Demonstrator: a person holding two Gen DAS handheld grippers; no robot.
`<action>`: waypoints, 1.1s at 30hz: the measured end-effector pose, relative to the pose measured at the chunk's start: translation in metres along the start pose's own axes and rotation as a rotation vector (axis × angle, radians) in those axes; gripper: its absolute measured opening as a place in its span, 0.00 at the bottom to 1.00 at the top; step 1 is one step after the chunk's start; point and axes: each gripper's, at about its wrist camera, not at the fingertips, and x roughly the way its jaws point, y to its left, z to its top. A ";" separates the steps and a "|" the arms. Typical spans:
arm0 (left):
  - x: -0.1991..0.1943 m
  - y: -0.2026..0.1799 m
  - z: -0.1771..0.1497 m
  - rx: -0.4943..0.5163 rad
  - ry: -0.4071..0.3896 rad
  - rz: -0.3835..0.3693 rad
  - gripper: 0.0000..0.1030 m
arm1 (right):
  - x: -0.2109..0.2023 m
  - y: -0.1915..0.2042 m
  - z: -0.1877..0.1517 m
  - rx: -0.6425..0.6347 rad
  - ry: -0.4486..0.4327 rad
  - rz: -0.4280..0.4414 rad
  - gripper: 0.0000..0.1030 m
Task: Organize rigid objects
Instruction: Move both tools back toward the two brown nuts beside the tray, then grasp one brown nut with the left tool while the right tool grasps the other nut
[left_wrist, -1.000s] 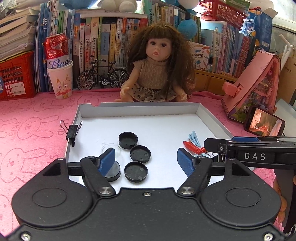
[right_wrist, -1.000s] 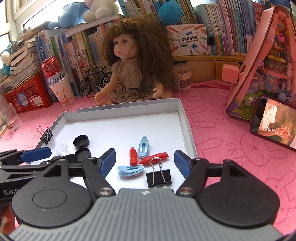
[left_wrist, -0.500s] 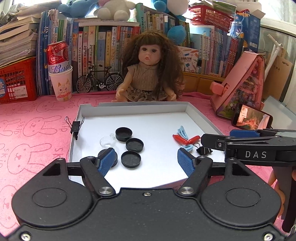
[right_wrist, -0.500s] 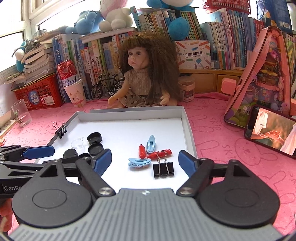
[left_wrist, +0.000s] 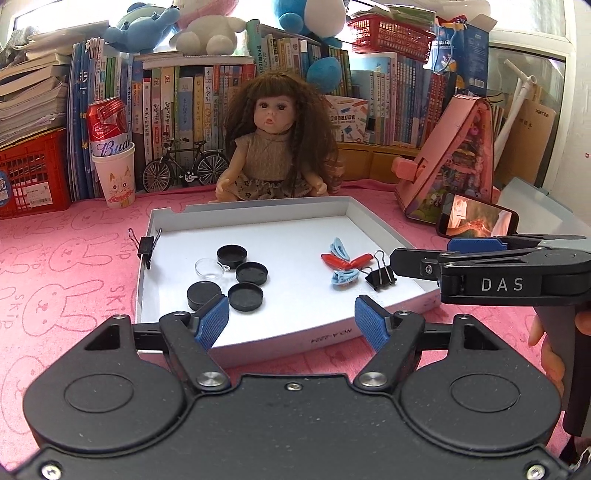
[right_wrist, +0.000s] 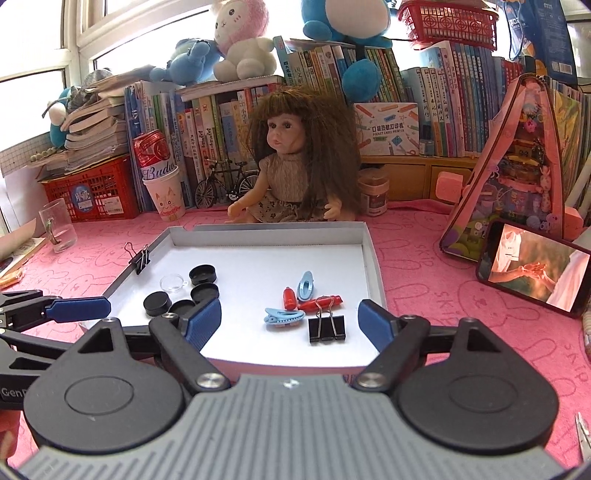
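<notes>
The left gripper (left_wrist: 291, 323) is hanging over the near edge of the white tray (left_wrist: 384, 227), its blue pads standing apart with nothing between them. The right gripper (right_wrist: 290, 321) is doing the same from the other side, jaws spread wide and empty, with the far edge of the left gripper showing at the left of its view.

Inside the tray, four black caps (right_wrist: 157, 302) are lying in a loose cluster at the left, close to one another, with a small clear lid (right_wrist: 171, 283) sitting just beside them. At the right, a black binder clip (right_wrist: 327, 328) is lying nearest, its wire handles pointing away. Just behind it two blue hair clips (right_wrist: 284, 316) and two red clips (right_wrist: 320, 303) are lying bunched together, some of them touching. A second binder clip (left_wrist: 146, 245) is gripping the tray's left wall.

The tray is resting on a pink cloth (left_wrist: 55, 266). To the right a phone (right_wrist: 532, 277) is leaning, screen lit, against a pink toy house (right_wrist: 517, 166). Behind the tray a doll (left_wrist: 271, 147) is sitting, with a paper cup (left_wrist: 116, 179) holding a red can (left_wrist: 109, 127) off to the left, and rows of books (left_wrist: 184, 103) lining the back.
</notes>
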 end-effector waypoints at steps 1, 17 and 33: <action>-0.002 0.000 -0.002 0.000 0.002 -0.008 0.71 | -0.003 0.000 -0.002 -0.006 -0.009 0.005 0.86; -0.019 -0.005 -0.041 0.048 0.066 -0.117 0.44 | -0.048 0.010 -0.054 -0.139 -0.055 0.087 0.86; -0.014 0.005 -0.050 -0.042 0.096 -0.146 0.24 | -0.053 0.035 -0.100 -0.226 -0.039 0.189 0.86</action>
